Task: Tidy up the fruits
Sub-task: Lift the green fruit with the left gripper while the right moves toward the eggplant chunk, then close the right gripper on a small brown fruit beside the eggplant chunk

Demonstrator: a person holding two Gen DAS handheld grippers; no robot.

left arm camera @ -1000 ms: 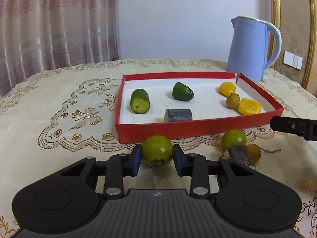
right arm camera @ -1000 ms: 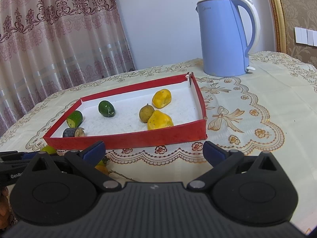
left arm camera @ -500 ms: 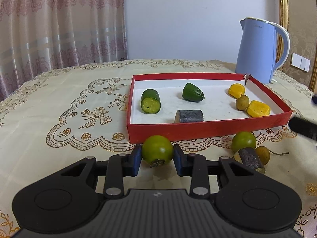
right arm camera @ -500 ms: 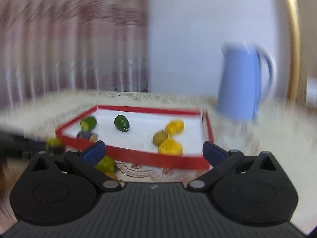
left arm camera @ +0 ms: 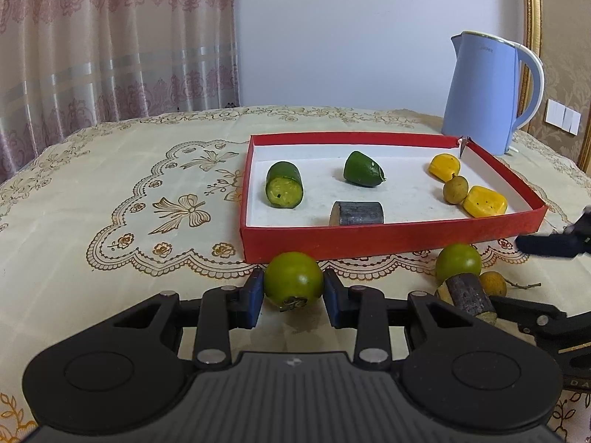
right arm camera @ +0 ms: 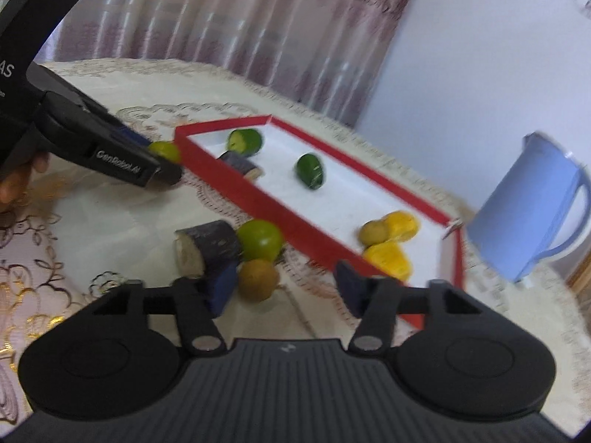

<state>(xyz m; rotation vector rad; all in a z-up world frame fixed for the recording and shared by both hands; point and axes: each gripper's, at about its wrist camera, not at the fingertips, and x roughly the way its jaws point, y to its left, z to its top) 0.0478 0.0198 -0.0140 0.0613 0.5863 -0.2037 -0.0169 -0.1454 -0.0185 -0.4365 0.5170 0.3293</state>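
Left wrist view: the left gripper [left arm camera: 293, 291] remains closed on a round green fruit [left arm camera: 293, 280], one blue pad against each side, stem end tilted down toward the cloth. Over the last second this grasp has not altered; the red tray [left arm camera: 391, 238] now lies just ahead of the fingertips and slightly to their right, so the fruit is judged ready to be carried over the near wall. Inside are two cut green pieces, a dark stub, two yellow pieces and a small brown fruit. Right wrist view: the right gripper [right arm camera: 286, 289], which a second ago faced the tray squarely from farther back, has swung down toward the loose cluster outside the tray. Its jaws stand wide apart and empty; the small brown fruit [right arm camera: 258, 280] sits between them, close to the left pad, with a dark stub [right arm camera: 207, 253] and a second green fruit [right arm camera: 260, 240] just beyond. A second pickup appears imminent.
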